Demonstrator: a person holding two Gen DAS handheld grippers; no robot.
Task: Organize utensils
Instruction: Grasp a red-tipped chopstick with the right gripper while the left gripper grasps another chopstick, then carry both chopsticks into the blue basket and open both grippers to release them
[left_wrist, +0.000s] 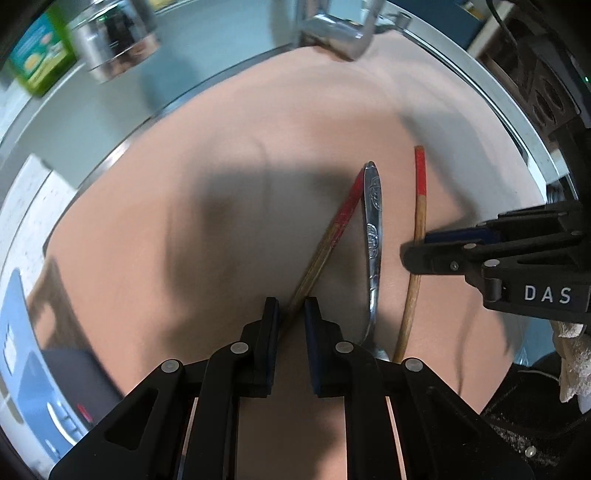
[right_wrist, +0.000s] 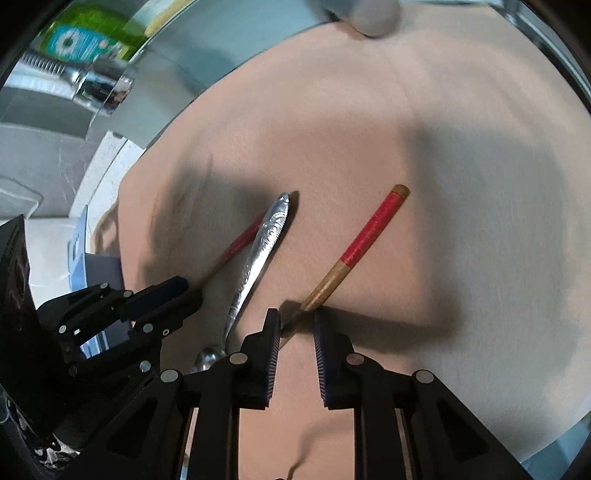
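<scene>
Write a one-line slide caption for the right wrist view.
Right gripper open around one red-tipped chopstick on the peach cloth, spoon alongside, left gripper at the other.

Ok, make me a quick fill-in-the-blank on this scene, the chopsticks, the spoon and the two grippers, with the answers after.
1. The metal spoon lies ____ the two chopsticks.
2. The top end of each chopstick is coloured ____.
3. The left gripper straddles the left chopstick, and the right gripper straddles the ____ chopstick.
4. The utensils lie on a ____ cloth.

Answers: between; red; right; pink
</scene>
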